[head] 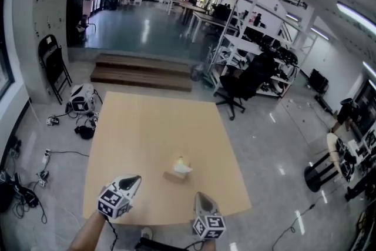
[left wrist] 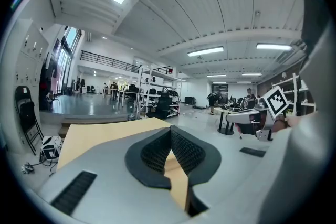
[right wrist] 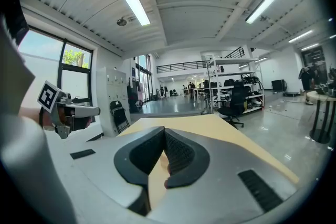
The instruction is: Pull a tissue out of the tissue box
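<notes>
Both claws are hanging over the near edge of the tabletop (head: 147, 126), and both are clenched on nothing. The left claw (head: 134, 180) is showing its two dark pads pressed together at the tips in the left gripper view (left wrist: 169, 131), with only the wood surface visible behind them. The right claw (head: 200, 197) is looking the same in the right gripper view (right wrist: 164, 135): pads meeting at the front, no thing between them.

The big pale wood tabletop is filling the middle of the head view, and it is carrying only the tissue box (head: 174, 176). This small tan box is sitting in the near part of the tabletop, a little ahead of the claws and between their two lines. Its long side seems to be running across the view, but it is too small to be sure.

A white tissue (head: 183, 166) is standing up from the top of the box, toward its right end. I am judging that the right claw is the nearer one to it; the tissue is lying ahead of that claw and slightly to its left, so this claw needs to open before reaching there.
</notes>
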A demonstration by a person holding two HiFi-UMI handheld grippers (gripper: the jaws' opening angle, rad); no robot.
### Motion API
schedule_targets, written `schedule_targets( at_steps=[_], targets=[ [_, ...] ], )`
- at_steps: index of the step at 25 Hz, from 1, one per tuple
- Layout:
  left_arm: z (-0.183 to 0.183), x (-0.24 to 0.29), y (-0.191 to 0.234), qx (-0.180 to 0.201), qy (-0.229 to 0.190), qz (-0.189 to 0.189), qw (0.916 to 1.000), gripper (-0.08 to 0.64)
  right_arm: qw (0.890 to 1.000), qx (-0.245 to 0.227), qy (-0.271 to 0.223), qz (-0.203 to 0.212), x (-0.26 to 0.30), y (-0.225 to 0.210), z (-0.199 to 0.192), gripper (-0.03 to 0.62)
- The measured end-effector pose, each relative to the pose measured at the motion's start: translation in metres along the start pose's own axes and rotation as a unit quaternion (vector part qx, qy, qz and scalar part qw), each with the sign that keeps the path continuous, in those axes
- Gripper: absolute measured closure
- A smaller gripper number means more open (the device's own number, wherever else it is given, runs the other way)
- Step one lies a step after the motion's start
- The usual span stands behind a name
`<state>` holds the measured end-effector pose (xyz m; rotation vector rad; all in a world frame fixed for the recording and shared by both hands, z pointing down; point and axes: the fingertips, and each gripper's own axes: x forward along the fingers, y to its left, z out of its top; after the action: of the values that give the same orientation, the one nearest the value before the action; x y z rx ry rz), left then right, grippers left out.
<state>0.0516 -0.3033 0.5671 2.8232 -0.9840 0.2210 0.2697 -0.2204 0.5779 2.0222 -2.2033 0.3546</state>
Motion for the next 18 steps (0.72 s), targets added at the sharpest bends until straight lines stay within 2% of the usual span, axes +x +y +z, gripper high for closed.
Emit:
schedule_targets(
  at_steps=[12, 18],
  targets=[
    [0.003, 0.023, 0.038, -0.016, 0.001, 0.044, 0.9989, 0.552, 0.999, -0.008, 0.01, 0.042, 0.06, -0.005, 0.012, 0.581],
    [0.007, 0.04, 0.049, -0.02, 0.001, 0.053, 0.9984, 0.552, 0.998, -0.011, 0.014, 0.056, 0.085, -0.011, 0.018, 0.581]
  ],
)
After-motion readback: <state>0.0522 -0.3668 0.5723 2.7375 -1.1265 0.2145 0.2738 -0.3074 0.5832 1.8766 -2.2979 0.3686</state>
